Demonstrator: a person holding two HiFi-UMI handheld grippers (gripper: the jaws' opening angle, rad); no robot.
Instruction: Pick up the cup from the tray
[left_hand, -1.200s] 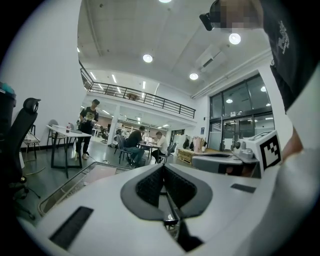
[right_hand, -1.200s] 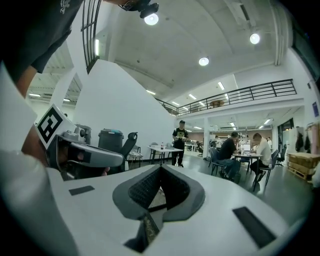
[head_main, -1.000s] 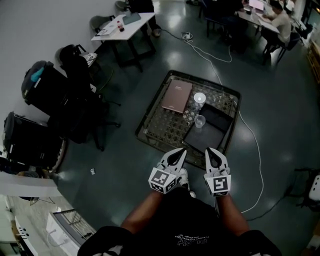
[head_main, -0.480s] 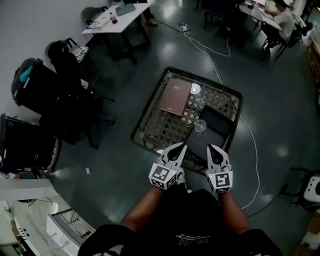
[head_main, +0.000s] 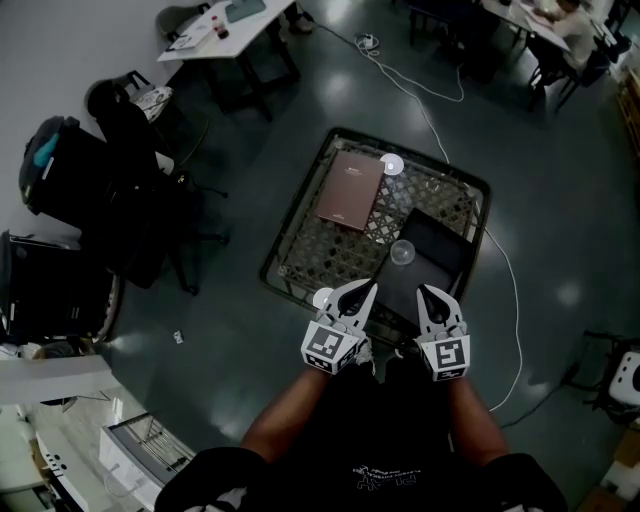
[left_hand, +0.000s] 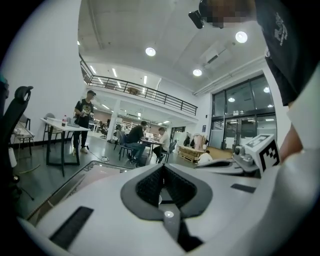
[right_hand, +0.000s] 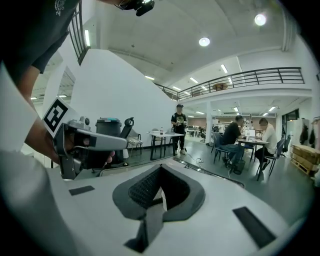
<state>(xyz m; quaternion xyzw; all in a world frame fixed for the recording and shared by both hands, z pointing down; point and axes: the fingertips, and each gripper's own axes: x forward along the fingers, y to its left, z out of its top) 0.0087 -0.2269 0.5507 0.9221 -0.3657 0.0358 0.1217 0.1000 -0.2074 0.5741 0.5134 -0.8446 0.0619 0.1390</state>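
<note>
A clear cup (head_main: 402, 252) stands upright on a dark tray (head_main: 438, 240), which lies on the right half of a low lattice-topped table (head_main: 335, 255). My left gripper (head_main: 366, 288) and right gripper (head_main: 424, 291) hang side by side over the table's near edge, short of the cup. Each has its jaws together with nothing between them. In the left gripper view the left gripper (left_hand: 162, 166) hides the cup behind its own body. The same is true of the right gripper (right_hand: 160, 168) in the right gripper view.
A brown book (head_main: 351, 190) and a white disc (head_main: 391, 165) lie on the table's far part. A cable (head_main: 505, 300) runs along the floor on the right. Black chairs and bags (head_main: 70, 170) crowd the left, and a white desk (head_main: 225, 25) stands beyond them.
Both grippers have come forward and slightly down, from short of the table to over its near edge. Their jaws stay together. The cup and tray have not moved.
</note>
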